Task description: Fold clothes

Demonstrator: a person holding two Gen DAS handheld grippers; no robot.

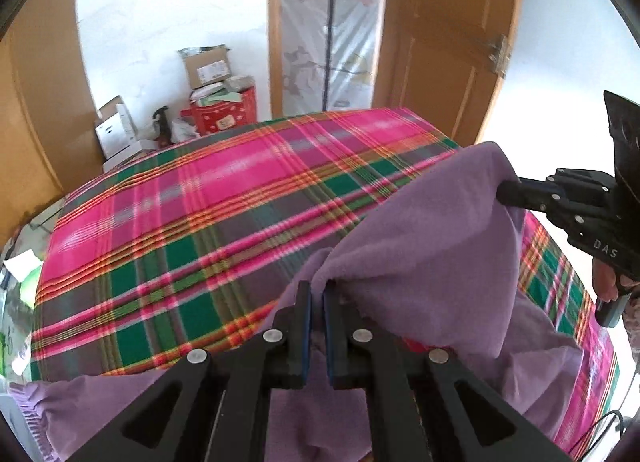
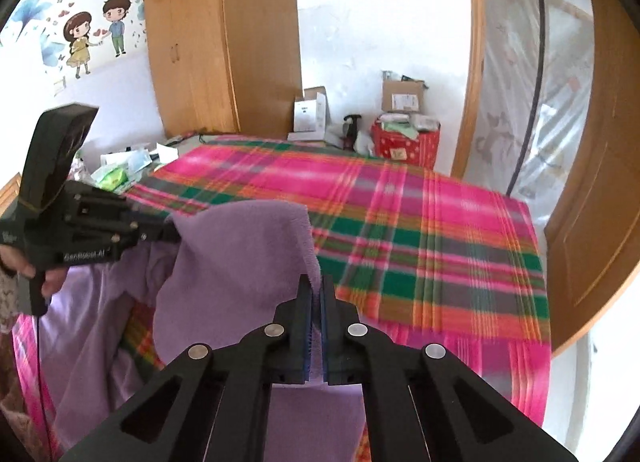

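Plaid bedcover [image 1: 208, 198] in pink, green and orange spreads over the bed that serves as the folding surface. Left gripper [image 1: 317, 290] is clenched on an edge of the purple fleece garment [image 1: 420, 230], cloth pinched between its blue pads; right gripper [image 2: 316, 286] is likewise clamped on another part of the same edge. Between the two holds the fleece is lifted off the bed and hangs in a loose drape, while the rest of it lies bunched at the near side, a lighter lining showing underneath.

Judging by the raised edge, a fold is under way; which one I cannot tell. To do it well, both grips should stay firm, move level and together, keep the held edge taut so no crease sets in, and lay it squarely onto the part still resting on the plaid.

Beyond the bed stand a red box [image 2: 404, 142], cardboard boxes [image 1: 208, 64], a dark spray bottle [image 1: 162, 124], and small clutter by the wardrobe [image 2: 216, 46]. None of it reaches the open stretch of cover ahead, so only the garment's own slack threatens a clean fold
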